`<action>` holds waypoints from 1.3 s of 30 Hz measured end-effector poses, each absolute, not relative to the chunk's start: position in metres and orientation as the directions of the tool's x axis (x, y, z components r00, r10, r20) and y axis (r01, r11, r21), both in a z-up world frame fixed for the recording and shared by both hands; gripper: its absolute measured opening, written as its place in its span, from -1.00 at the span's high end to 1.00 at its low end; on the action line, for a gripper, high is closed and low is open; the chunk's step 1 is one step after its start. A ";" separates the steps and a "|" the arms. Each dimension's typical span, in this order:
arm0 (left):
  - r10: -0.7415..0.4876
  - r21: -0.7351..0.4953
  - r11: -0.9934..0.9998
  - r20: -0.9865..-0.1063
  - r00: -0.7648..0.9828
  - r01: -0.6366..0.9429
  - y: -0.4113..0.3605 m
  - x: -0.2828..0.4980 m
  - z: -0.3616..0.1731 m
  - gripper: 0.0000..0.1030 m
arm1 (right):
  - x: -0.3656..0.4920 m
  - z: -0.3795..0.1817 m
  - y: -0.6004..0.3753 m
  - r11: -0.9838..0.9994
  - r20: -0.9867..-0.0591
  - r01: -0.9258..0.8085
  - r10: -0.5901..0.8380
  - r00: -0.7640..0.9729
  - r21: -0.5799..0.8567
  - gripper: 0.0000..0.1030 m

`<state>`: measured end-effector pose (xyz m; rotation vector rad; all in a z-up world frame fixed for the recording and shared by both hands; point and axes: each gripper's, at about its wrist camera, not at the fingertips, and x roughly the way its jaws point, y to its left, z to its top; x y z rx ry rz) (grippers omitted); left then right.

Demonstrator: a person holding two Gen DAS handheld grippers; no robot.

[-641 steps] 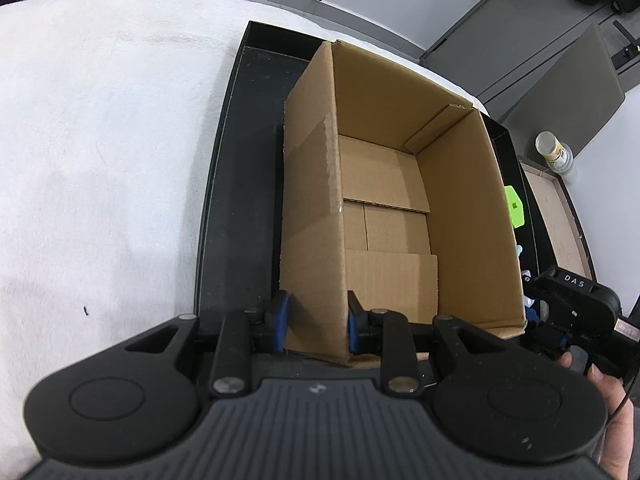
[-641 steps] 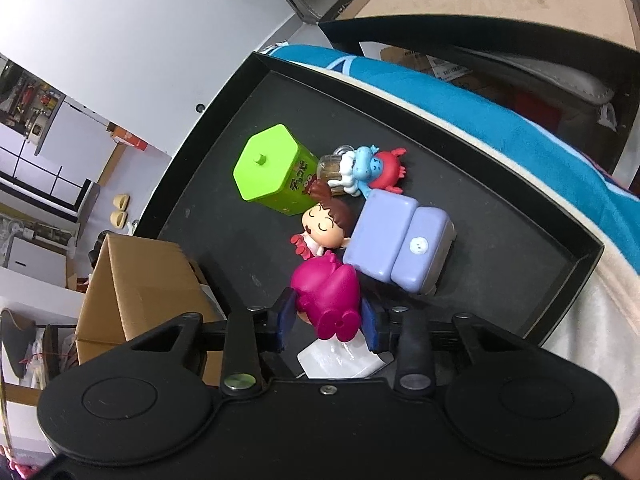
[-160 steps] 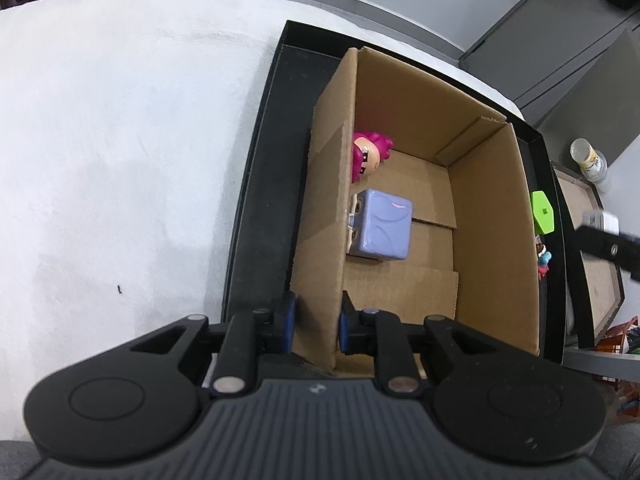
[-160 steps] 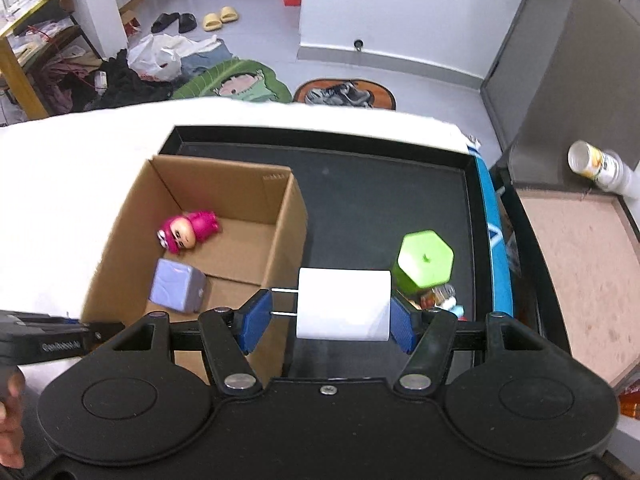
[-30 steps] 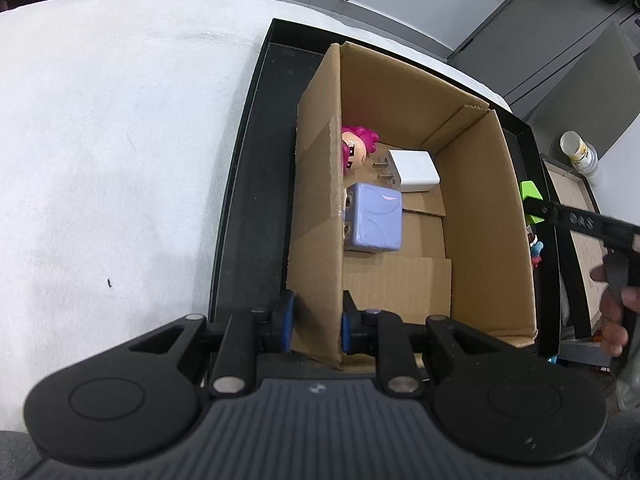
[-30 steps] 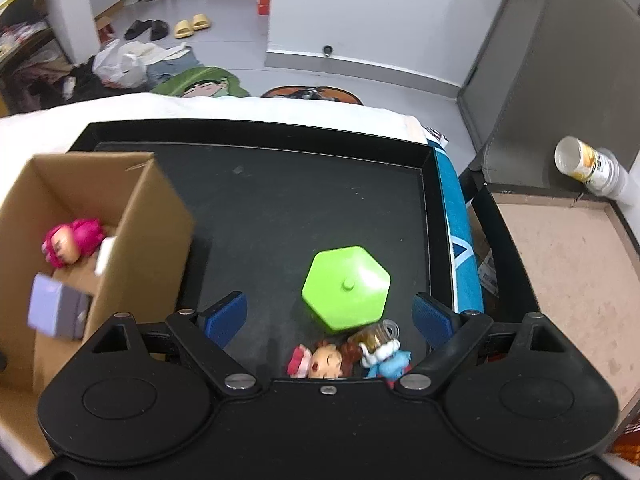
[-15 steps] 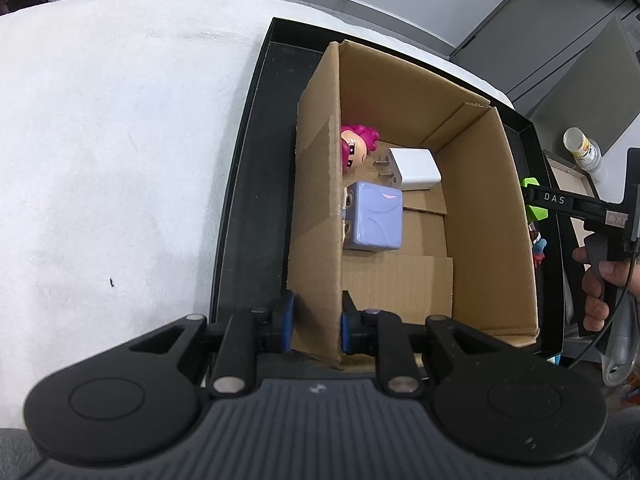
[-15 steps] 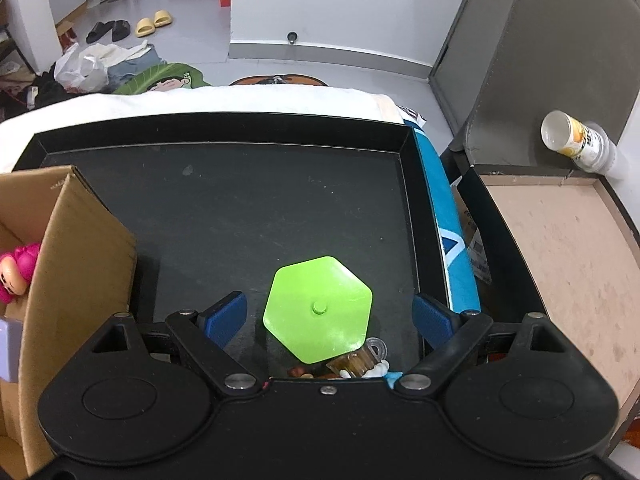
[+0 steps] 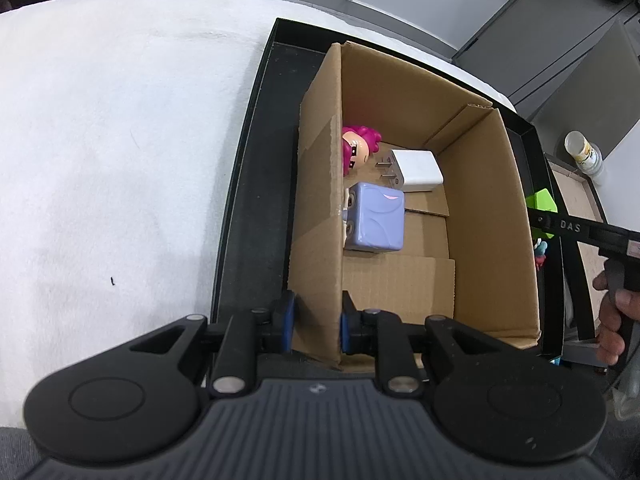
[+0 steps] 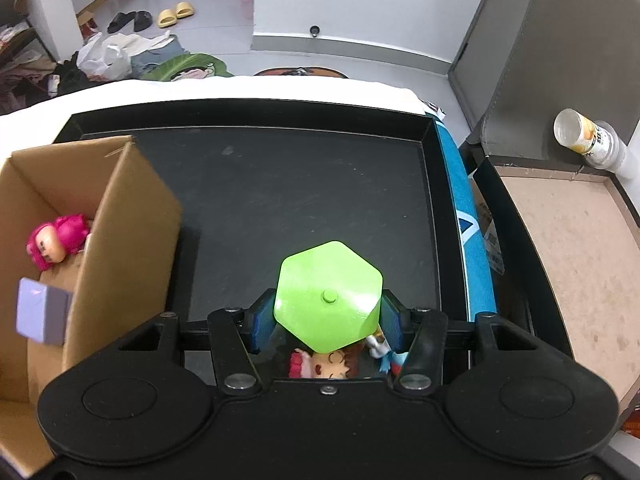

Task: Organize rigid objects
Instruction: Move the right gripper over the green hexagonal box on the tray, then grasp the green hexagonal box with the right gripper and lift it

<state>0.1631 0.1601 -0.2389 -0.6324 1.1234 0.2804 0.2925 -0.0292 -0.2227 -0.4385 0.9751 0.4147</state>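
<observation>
My left gripper (image 9: 316,328) is shut on the near wall of the open cardboard box (image 9: 480,220). Inside the box lie a pink-haired figure (image 9: 358,148), a white charger (image 9: 418,170) and a purple block (image 9: 376,216). In the right wrist view my right gripper (image 10: 326,320) is closing on the green hexagonal container (image 10: 328,284). Its blue pads sit against the container's two sides. Just below the container lie a brown-haired figure (image 10: 328,362) and a small blue figure (image 10: 390,354), both partly hidden. The box (image 10: 120,240) stands to the left.
Everything sits on a black tray (image 10: 280,200) with a raised rim, on a white blanket (image 9: 120,140). To the right are a brown board in a black frame (image 10: 580,260) and a tipped cup (image 10: 588,136). A hand (image 9: 612,320) holds the right gripper's handle.
The right gripper's jaws have come in from wide apart to the sides of the green container. The left gripper and the box have not moved.
</observation>
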 end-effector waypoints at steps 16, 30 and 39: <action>-0.094 -0.319 0.795 -0.905 0.415 -0.516 0.160 0.164 -0.238 0.61 | 0.269 -0.191 -0.038 0.830 -0.841 -0.538 0.182 0.510 -0.147 -0.01; -0.097 -0.323 0.796 -0.903 0.420 -0.512 0.160 0.163 -0.239 0.61 | 0.248 -0.154 -0.019 0.801 -0.811 -0.577 0.228 0.538 -0.158 -0.01; -0.094 -0.321 0.796 -0.903 0.419 -0.513 0.159 0.163 -0.238 0.60 | 0.229 -0.141 0.010 0.751 -0.787 -0.641 0.294 0.543 -0.162 -0.02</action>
